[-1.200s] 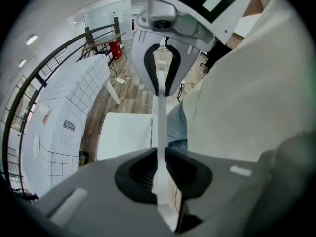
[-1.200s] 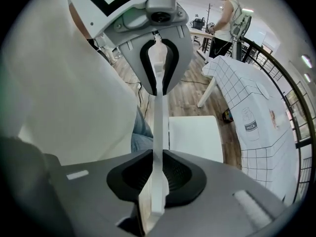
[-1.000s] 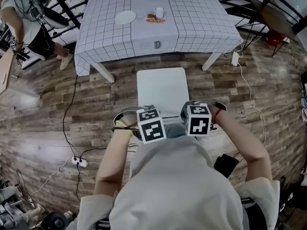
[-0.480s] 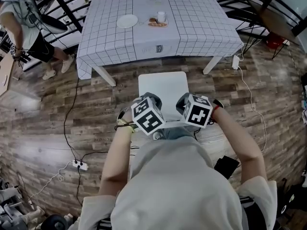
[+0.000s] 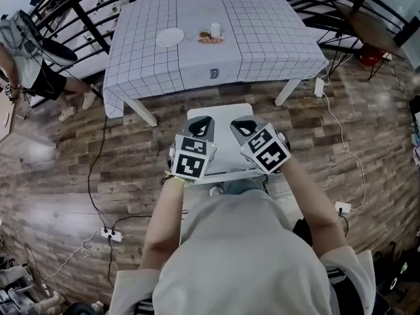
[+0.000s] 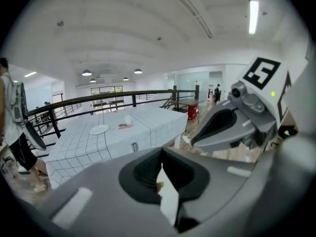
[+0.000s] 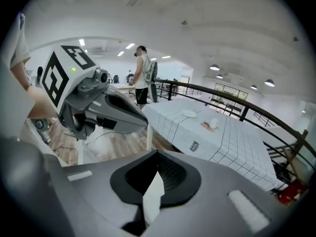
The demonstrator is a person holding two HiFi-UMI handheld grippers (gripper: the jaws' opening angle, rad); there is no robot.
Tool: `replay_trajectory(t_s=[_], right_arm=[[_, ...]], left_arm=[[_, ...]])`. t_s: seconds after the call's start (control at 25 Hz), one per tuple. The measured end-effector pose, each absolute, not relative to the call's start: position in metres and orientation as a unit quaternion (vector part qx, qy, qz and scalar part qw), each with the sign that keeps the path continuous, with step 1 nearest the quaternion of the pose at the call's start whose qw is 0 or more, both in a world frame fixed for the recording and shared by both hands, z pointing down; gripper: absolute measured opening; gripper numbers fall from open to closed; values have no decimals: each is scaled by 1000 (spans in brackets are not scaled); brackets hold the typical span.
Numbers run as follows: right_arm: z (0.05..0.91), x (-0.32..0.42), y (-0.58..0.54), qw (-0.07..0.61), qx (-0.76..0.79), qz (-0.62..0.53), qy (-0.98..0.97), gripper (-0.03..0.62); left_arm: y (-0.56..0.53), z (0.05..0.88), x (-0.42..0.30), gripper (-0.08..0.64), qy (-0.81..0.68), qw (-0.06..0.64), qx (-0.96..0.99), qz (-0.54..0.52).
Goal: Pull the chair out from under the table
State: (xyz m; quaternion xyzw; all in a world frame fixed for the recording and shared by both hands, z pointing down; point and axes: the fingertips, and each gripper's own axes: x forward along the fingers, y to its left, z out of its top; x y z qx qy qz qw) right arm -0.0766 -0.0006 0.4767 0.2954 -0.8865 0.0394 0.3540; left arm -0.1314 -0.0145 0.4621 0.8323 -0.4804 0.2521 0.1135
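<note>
The white chair (image 5: 220, 113) stands on the wood floor clear of the table (image 5: 262, 38), which is covered by a checked cloth. Both grippers hover side by side over the seat, pointing toward the table. My left gripper (image 5: 200, 125) is shut with nothing in it, and my right gripper (image 5: 244, 128) is shut and empty too. In the left gripper view the jaws (image 6: 160, 174) are closed, with only a white sliver showing between them. The right gripper view shows the same closed jaws (image 7: 157, 179). The chair's near edge is hidden behind the marker cubes.
On the table sit a white plate (image 5: 170, 37), a cup (image 5: 215, 29) and a small dish of food (image 5: 210, 40). A person (image 5: 26, 58) stands at the far left. Cables and power strips (image 5: 108, 231) lie on the floor. A black railing runs behind the table.
Both grippers left the chair's near edge, rose and moved forward over the seat, rolling as they went. The chair stays where it was.
</note>
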Motion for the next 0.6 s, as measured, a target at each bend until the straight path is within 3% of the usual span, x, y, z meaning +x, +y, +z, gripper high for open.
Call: replay_trajectory(t_s=[0.6], right_arm=[[431, -75, -20, 158, 440, 70, -881, 0]], left_arm=[[-19, 426, -137, 11, -550, 80, 823, 118]])
